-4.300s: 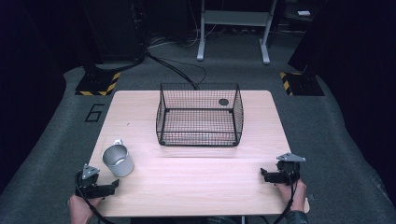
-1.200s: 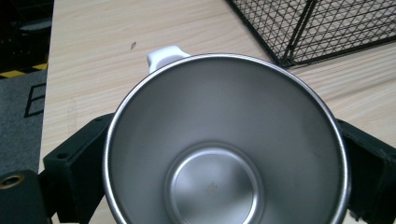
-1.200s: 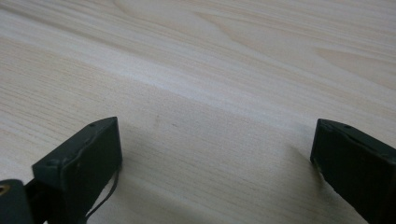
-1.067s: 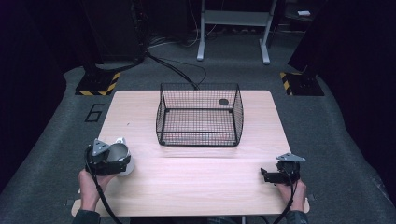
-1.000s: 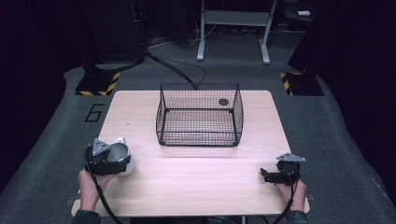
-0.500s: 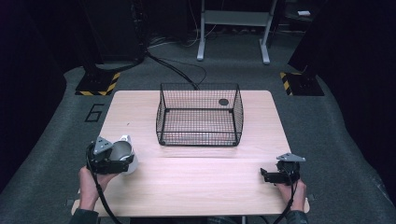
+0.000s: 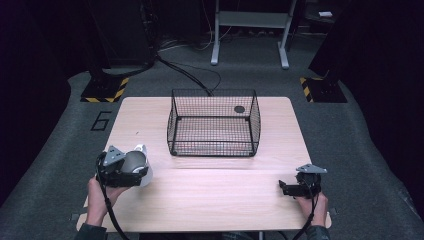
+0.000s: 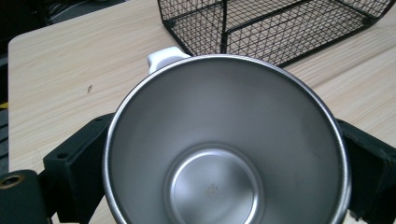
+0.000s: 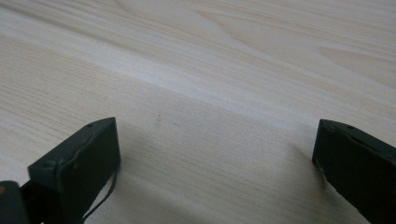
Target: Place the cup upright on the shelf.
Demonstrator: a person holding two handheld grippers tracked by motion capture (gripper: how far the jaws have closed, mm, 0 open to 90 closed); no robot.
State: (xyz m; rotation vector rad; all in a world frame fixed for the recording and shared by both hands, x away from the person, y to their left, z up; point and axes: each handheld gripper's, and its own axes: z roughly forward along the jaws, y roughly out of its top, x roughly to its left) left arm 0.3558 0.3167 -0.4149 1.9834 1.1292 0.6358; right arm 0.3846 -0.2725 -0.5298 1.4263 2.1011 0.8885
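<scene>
at the table's near left corner the left gripper has its jaws clamped on either side of a steel mug; the left gripper view looks straight down into the mug's shiny bowl, with a black jaw pressed to each flank and a white handle poking out on the far side. beyond it stands a black wire basket near the middle of the wooden table. over by the near right edge the right gripper rests low on the wood, its jaws spread wide apart with bare wood between them.
</scene>
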